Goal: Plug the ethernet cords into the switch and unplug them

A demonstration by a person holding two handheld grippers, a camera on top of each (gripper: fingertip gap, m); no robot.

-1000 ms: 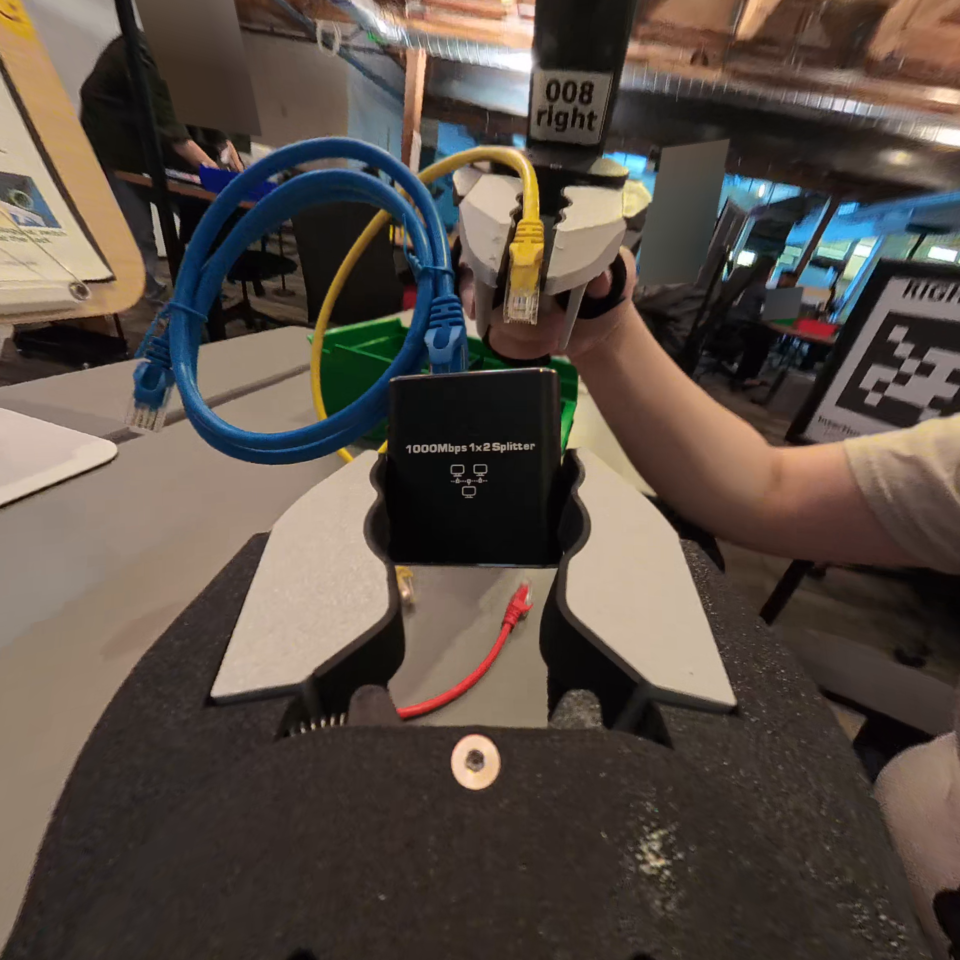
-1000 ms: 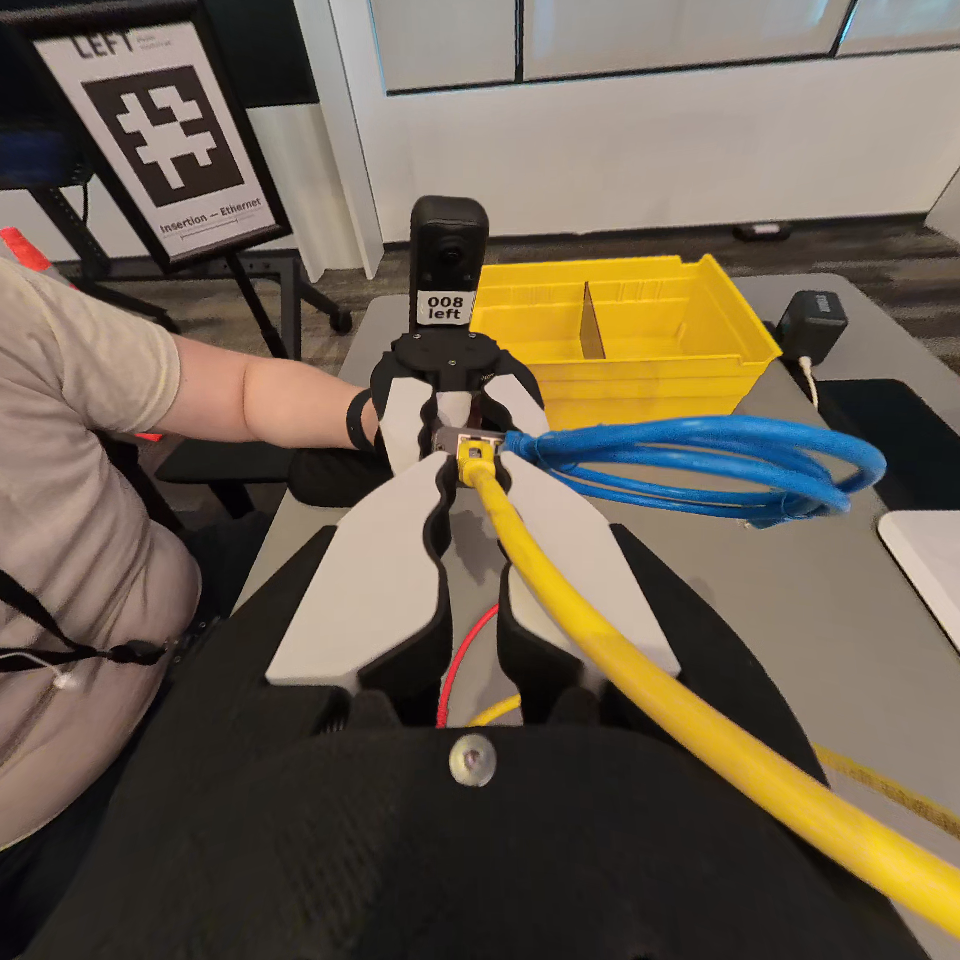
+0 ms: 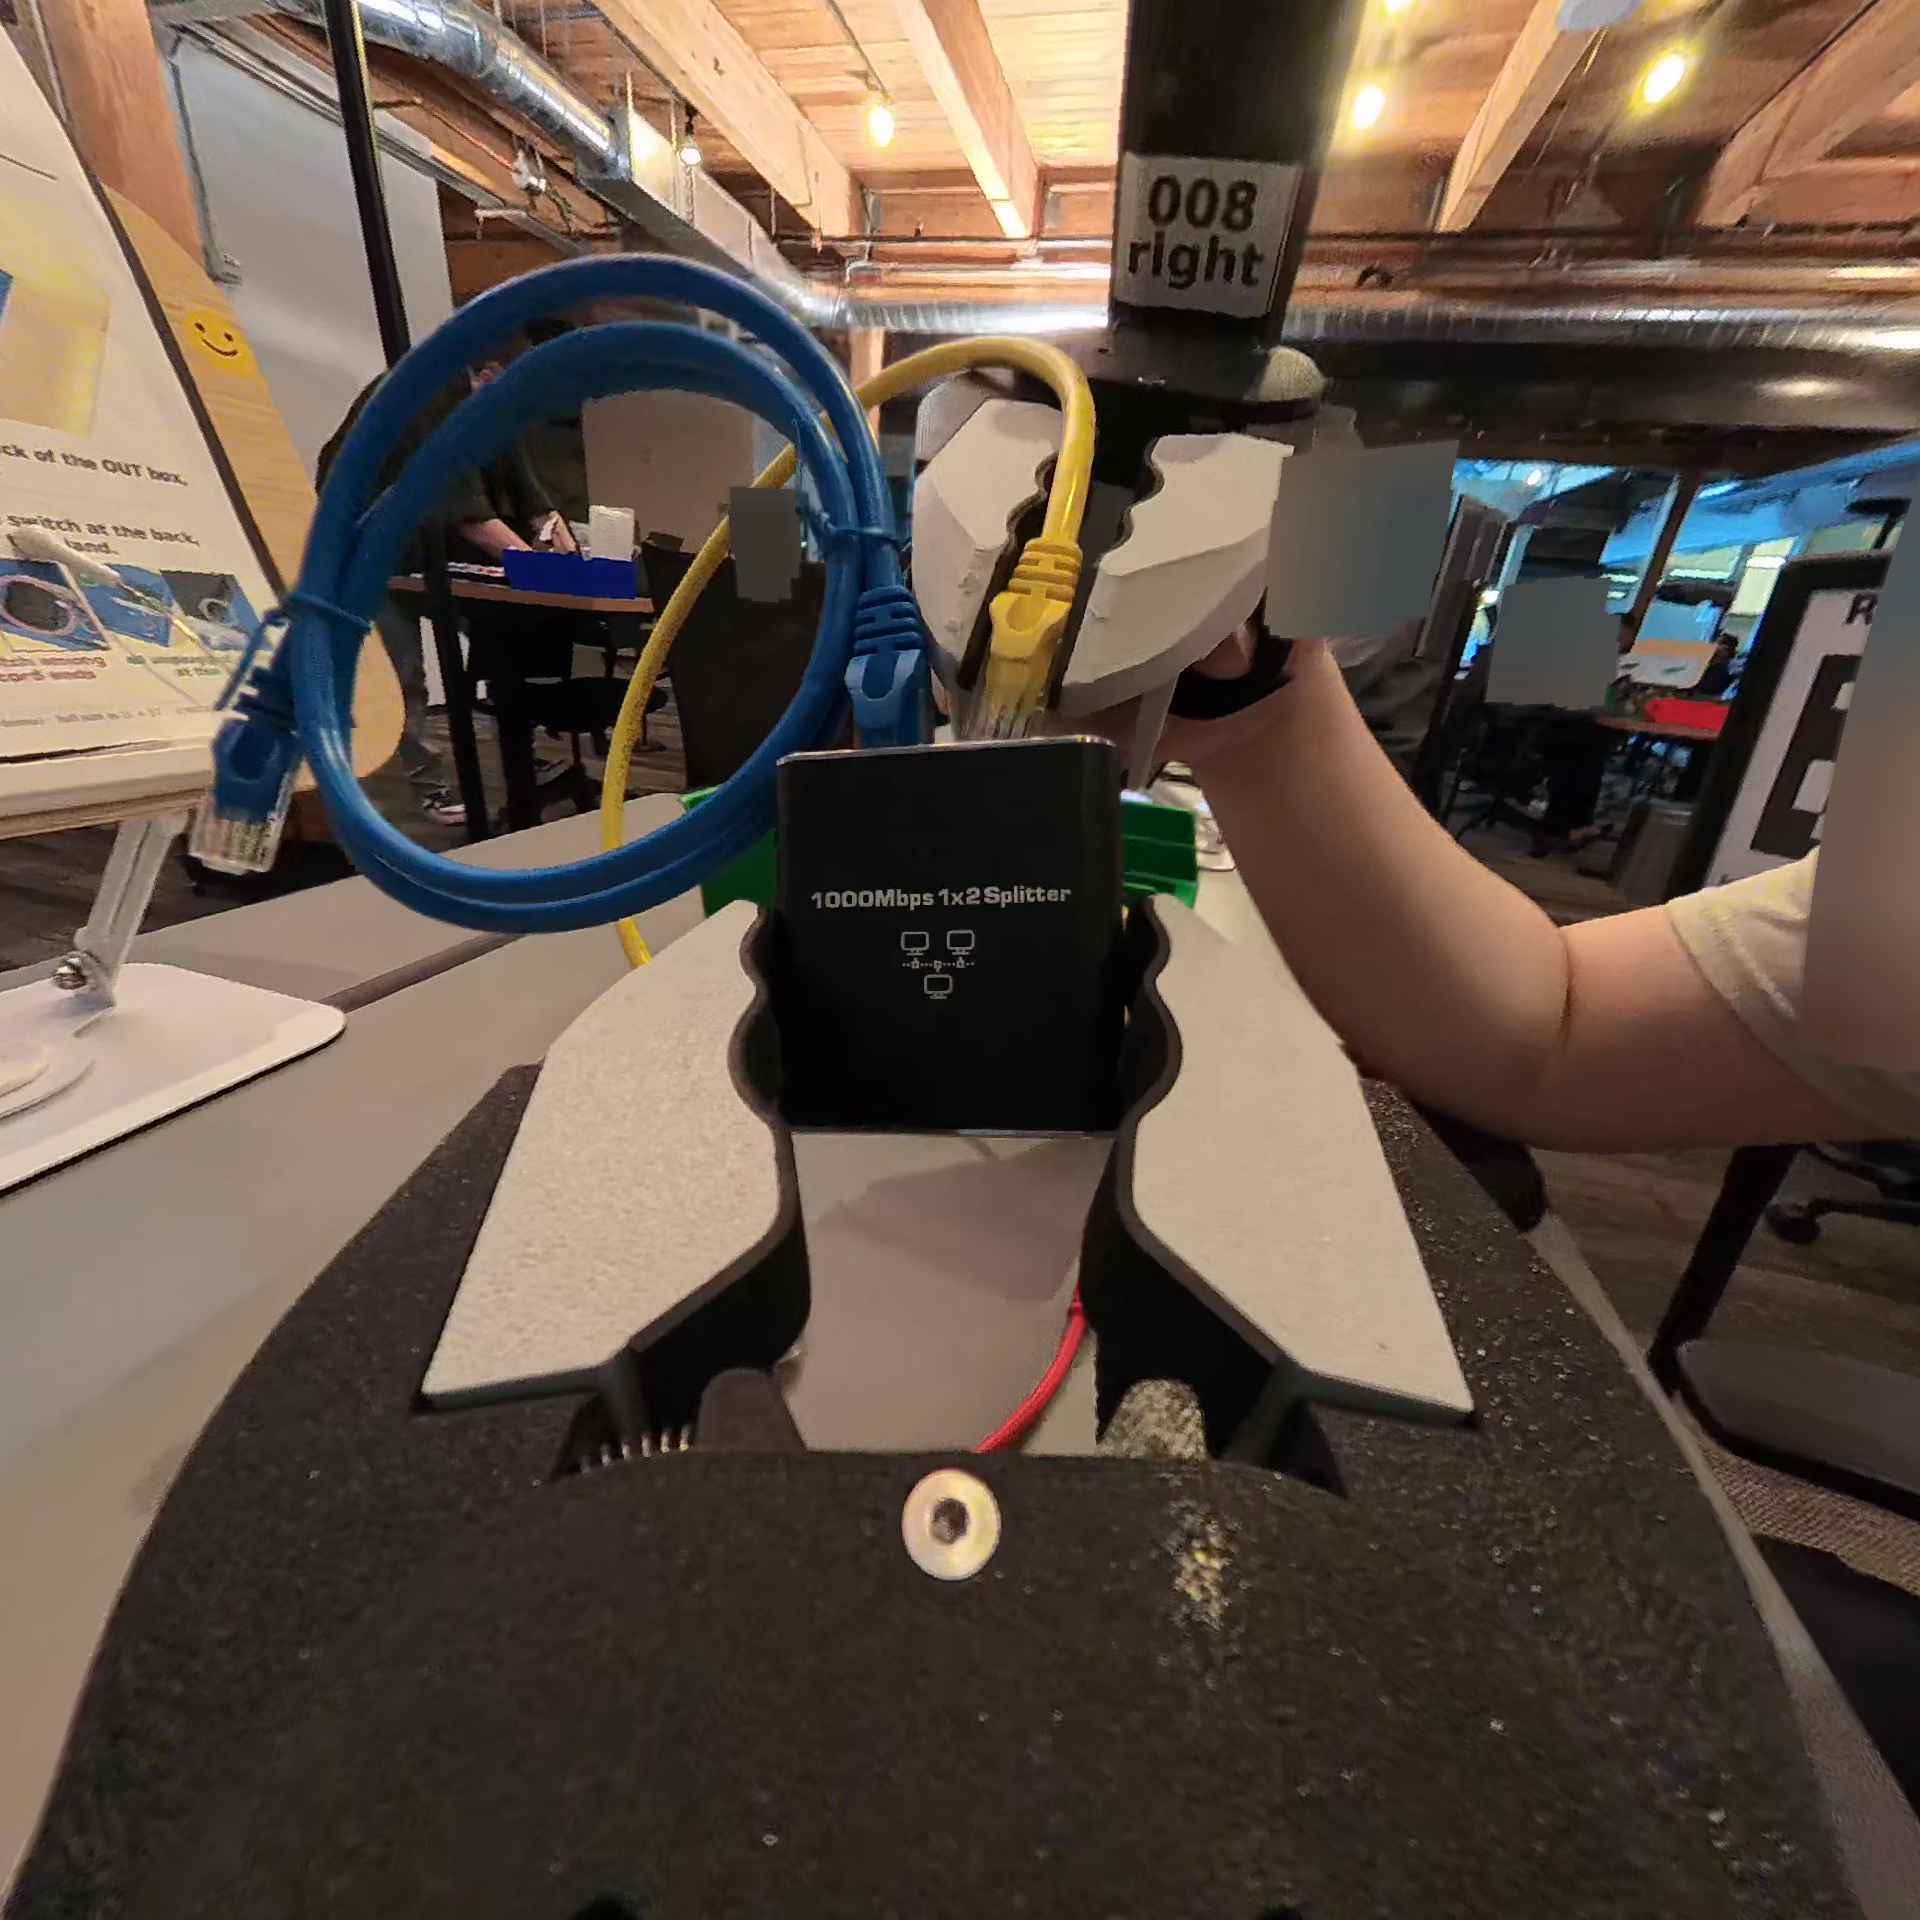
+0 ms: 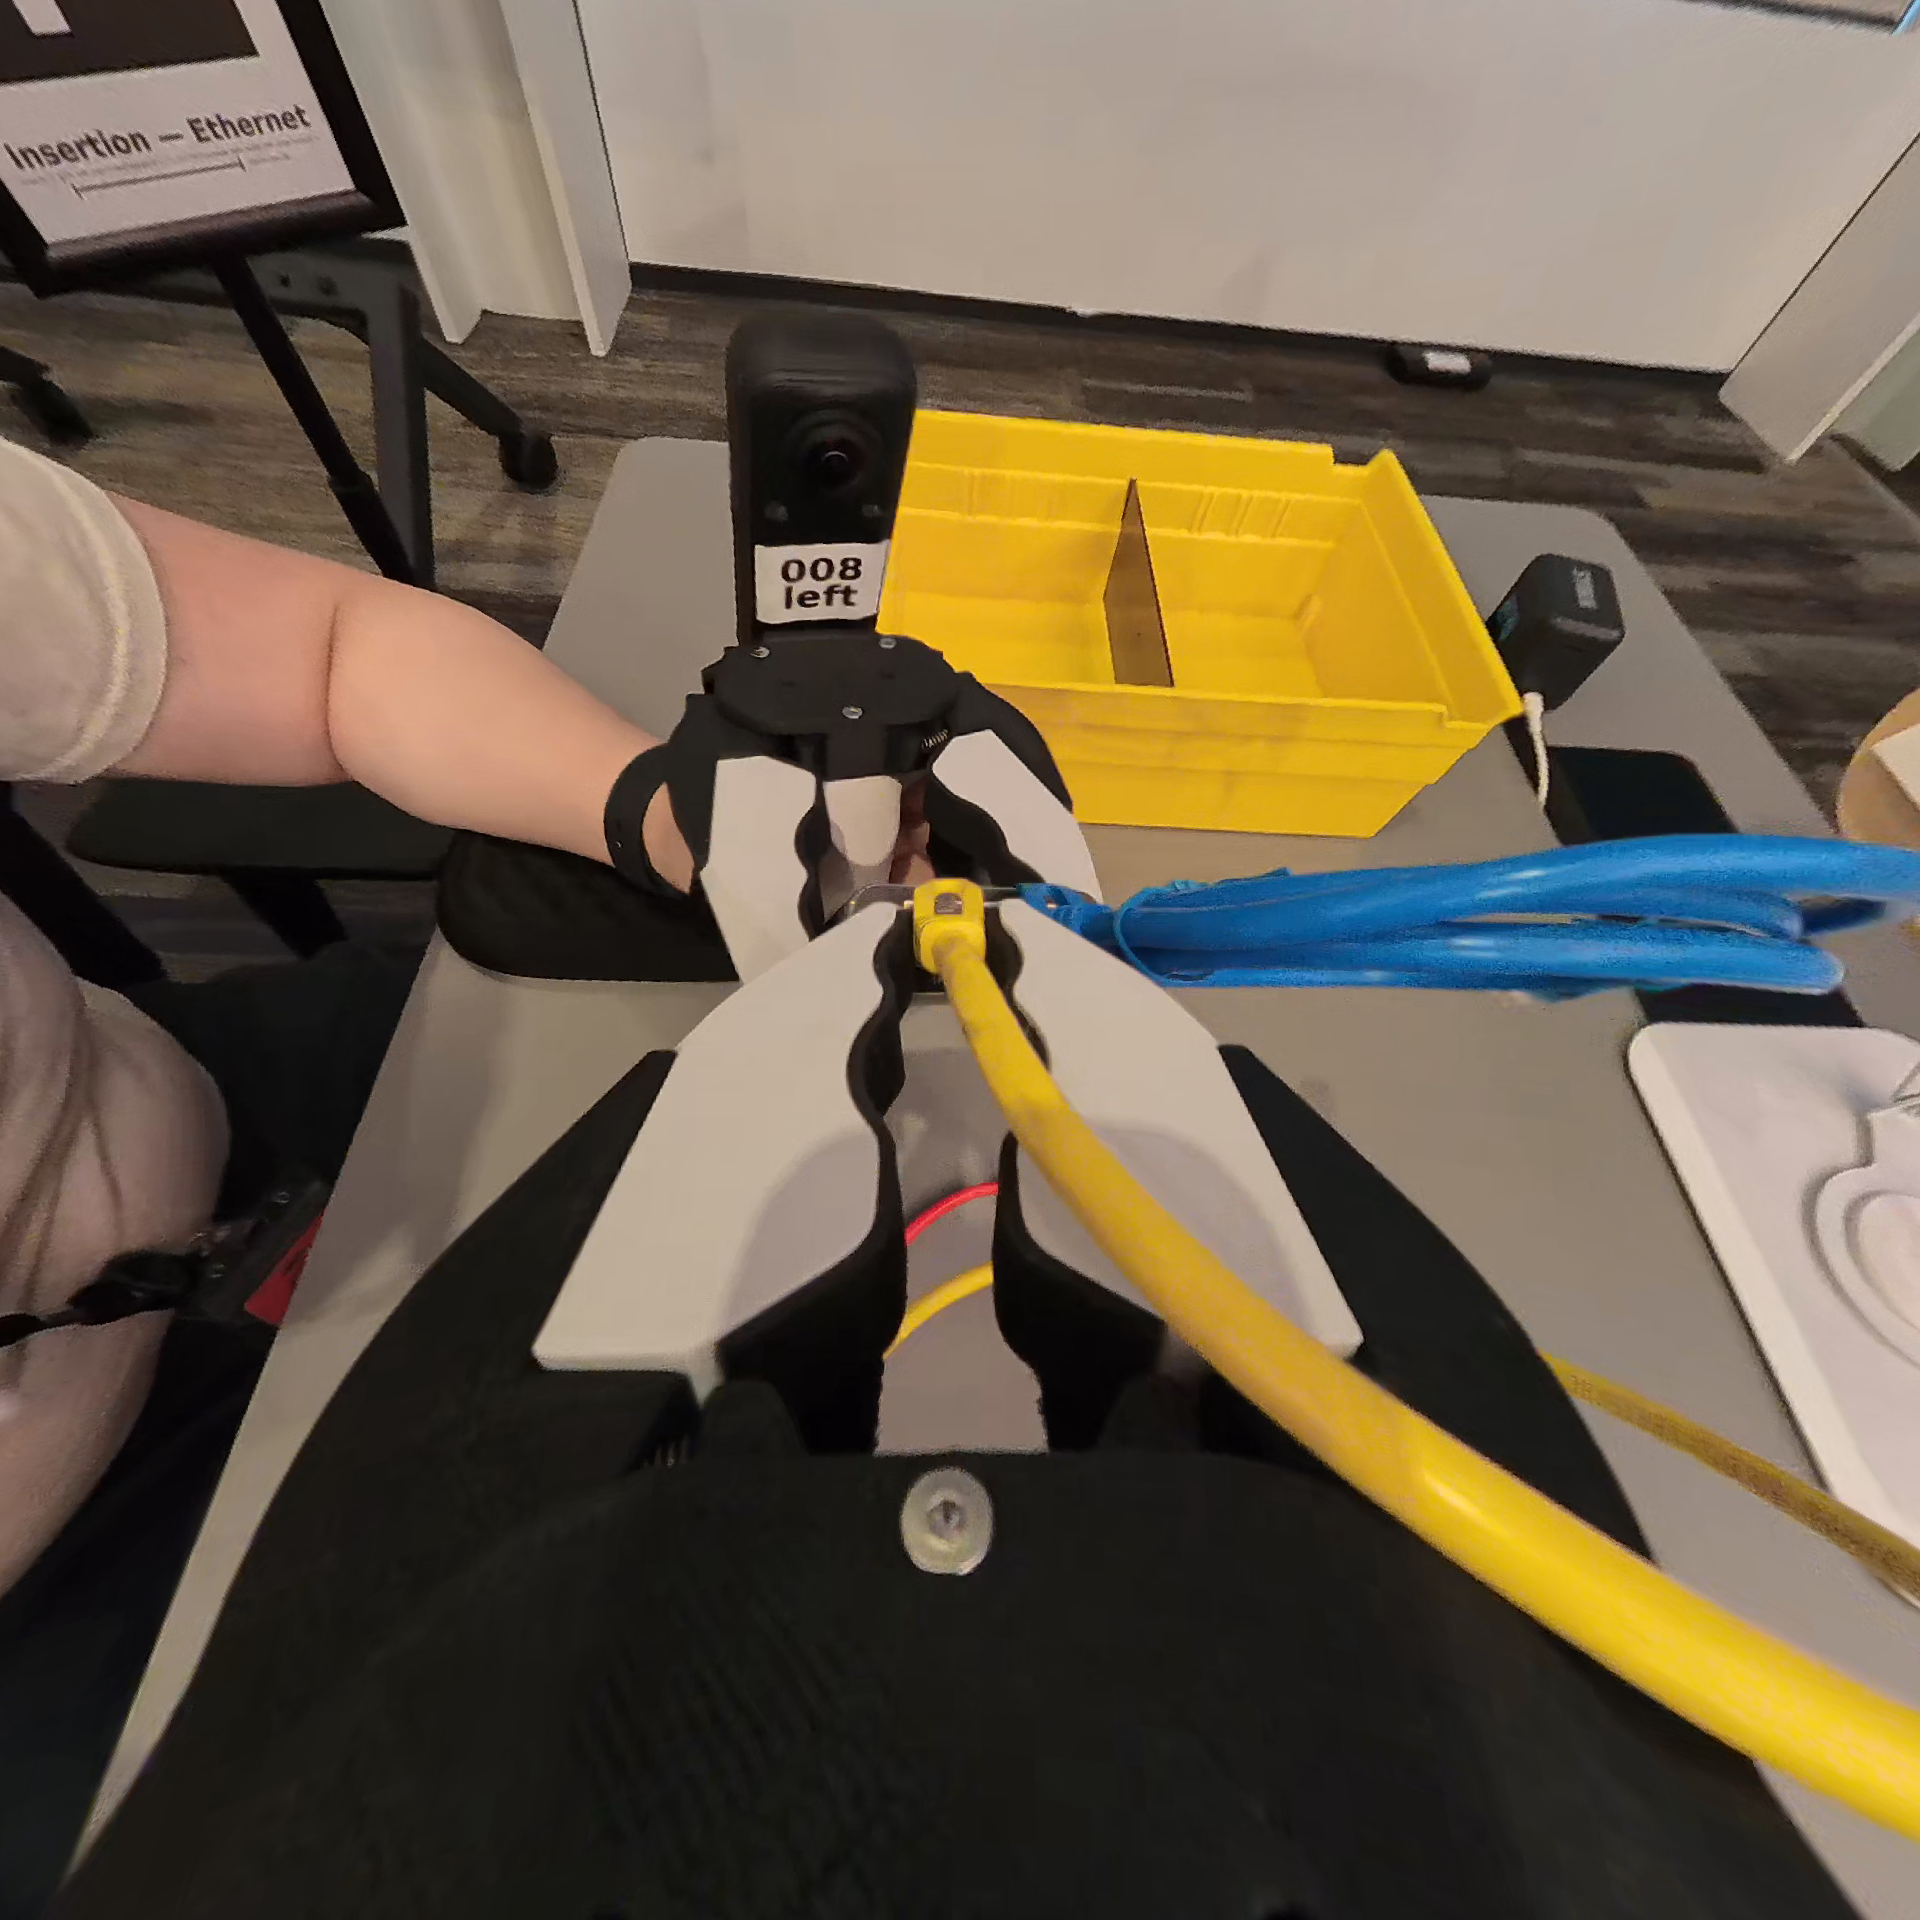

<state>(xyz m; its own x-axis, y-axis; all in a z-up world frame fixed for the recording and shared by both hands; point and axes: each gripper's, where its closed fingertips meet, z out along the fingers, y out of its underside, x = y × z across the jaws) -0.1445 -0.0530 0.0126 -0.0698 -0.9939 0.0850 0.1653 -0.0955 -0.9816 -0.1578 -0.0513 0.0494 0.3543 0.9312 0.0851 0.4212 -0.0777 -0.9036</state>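
Nearest us, our left claw [image 3: 940,1039] clamps the black switch [image 3: 940,935], both pads pressed on its sides, holding it upright w/ the ports facing away from the camera. It's lifted off the bench [image 3: 260,1195], as far as we can tell.

Just past it, the blue cord [image 3: 582,582] already has one plug [image 3: 883,665] at the switch's far edge, apparently seated; its other end [image 3: 234,790] dangles free on the left. We judge that one done.

Next to it, our right claw [image 3: 1023,665] is narrow, pinched on the yellow plug [image 4: 940,914] of the yellow cord [image 4: 1247,1278]. The tip sits right at the switch's top edge; whether it's in the port or just touching, we can't tell. So we're approx mid-insertion on cord no. 2.

A red cord [image 3: 1039,1382] lies below on the bench, not plugged in.

Left to do, by our read: seat the yellow, maybe the red, then unplug everything.

Farther off: a green bin [image 3: 1158,842] and a yellow bin [image 4: 1195,769].
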